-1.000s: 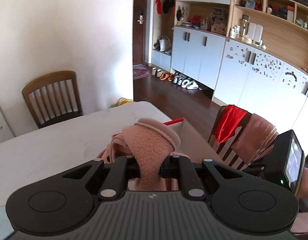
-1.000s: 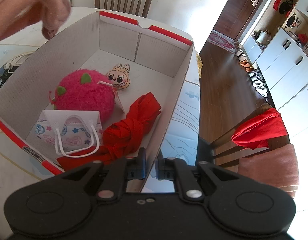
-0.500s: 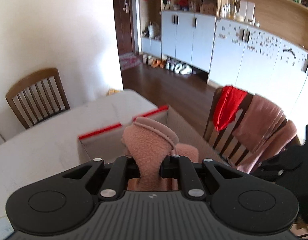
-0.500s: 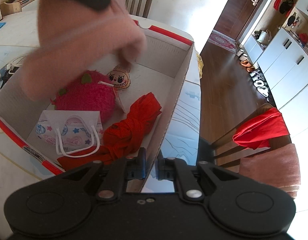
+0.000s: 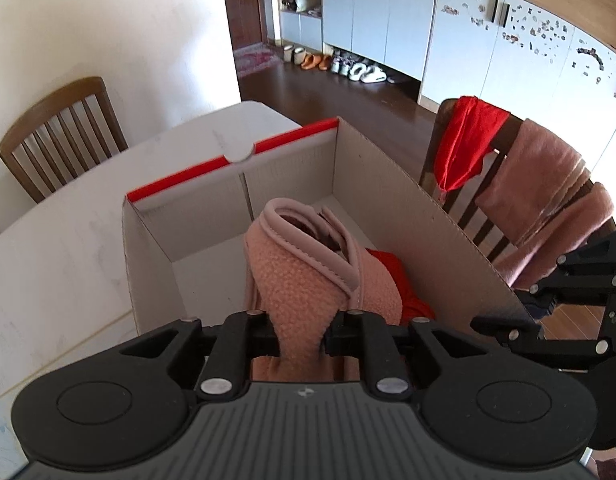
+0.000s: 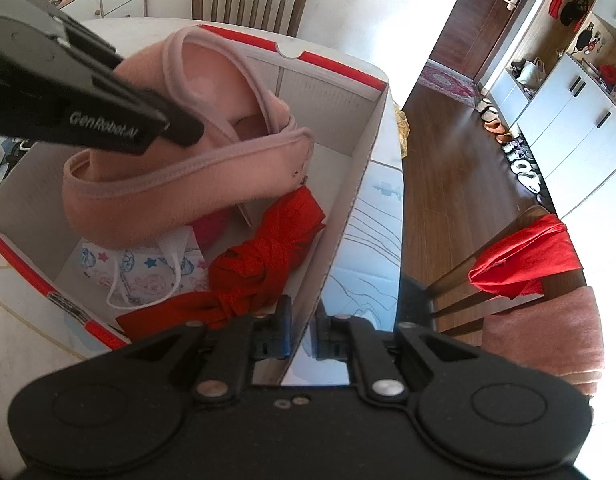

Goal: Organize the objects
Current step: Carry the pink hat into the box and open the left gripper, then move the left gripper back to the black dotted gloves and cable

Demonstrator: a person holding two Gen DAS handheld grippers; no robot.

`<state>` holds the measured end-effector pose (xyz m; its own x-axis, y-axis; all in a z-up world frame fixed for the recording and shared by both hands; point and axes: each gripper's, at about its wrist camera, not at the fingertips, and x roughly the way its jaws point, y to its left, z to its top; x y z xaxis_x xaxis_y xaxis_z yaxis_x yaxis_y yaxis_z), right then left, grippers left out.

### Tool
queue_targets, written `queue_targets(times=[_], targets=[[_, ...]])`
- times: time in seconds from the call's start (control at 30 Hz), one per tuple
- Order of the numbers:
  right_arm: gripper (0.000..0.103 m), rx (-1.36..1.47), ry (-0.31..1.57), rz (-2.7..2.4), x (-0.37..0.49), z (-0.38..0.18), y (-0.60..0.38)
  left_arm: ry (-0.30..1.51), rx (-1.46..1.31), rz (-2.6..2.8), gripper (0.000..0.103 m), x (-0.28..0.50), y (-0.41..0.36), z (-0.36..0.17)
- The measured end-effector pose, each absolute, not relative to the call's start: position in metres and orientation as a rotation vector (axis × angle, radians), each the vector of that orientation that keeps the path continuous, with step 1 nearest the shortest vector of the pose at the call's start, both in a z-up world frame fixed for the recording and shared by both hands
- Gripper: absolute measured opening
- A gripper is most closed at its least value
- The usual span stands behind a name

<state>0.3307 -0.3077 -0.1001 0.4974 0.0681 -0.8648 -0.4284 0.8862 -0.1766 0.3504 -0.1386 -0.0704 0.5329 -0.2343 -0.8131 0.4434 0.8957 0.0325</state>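
A pink fleece cloth (image 5: 308,284) is held between the opening left tongs (image 5: 301,334) above the box (image 5: 448,236). The box's side wall is clamped by the clenched right tongs (image 6: 301,332).

Both views are bright with daylight and bulge strongly, so straight lines bend toward the rims and the corners go dark. In the right wrist view the wall (image 6: 348,12) at twelve to one o'clock is blown out white. The floor (image 6: 460,152) carries glare. Focus is crisp, with no motion blur in either view.
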Motion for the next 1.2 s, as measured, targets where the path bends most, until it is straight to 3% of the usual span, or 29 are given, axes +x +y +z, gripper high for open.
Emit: queue_targets(times=[0.13, 0.23, 0.27, 0.73, 1.2], targets=[[0.008, -0.396, 1.012, 0.311, 0.33, -0.1, -0.308, 0.948, 0.24, -0.412, 0.034, 0.35, -0.138, -0.073], [0.008, -0.396, 1.012, 0.313, 0.33, -0.101, -0.307, 0.942, 0.234, -0.405, 0.057, 0.346, -0.136, -0.072], [0.008, -0.395, 1.012, 0.314, 0.331, -0.102, -0.308, 0.936, 0.229, -0.402, 0.059, 0.344, -0.135, -0.071], [0.009, -0.432, 0.999, 0.334, 0.328, -0.104, -0.308, 0.944, 0.199, -0.36, 0.061, 0.323, -0.124, -0.056], [0.009, -0.505, 0.972, 0.385, 0.324, -0.103, -0.312, 0.896, 0.075, -0.235, 0.071, 0.294, -0.078, -0.023]])
